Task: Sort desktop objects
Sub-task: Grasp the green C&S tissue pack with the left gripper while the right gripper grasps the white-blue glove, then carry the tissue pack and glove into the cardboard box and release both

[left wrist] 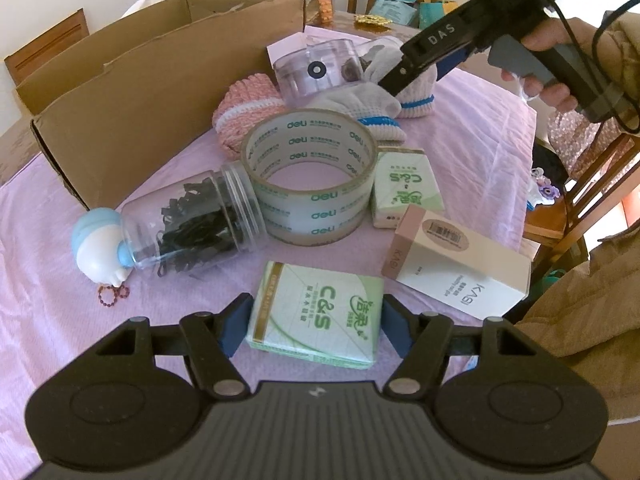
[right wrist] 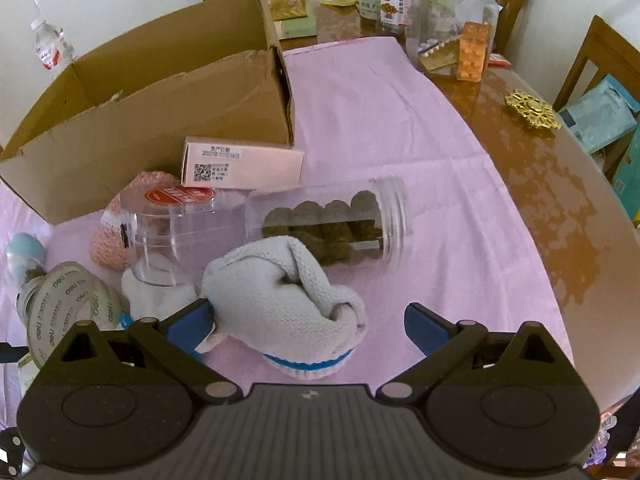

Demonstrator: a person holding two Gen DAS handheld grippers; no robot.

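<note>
Clear jar [right wrist: 328,224] of brown lumps on its side; left gripper [left wrist: 316,320] clamping tissue pack [left wrist: 316,316], right gripper [right wrist: 308,320] apart.

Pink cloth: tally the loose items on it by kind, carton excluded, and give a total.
Tissue packs: 2
Clear jars: 3
Tape roll: 1
Small boxes: 2
Knitted pieces: 3
Toy figure: 1
Total: 12
</note>
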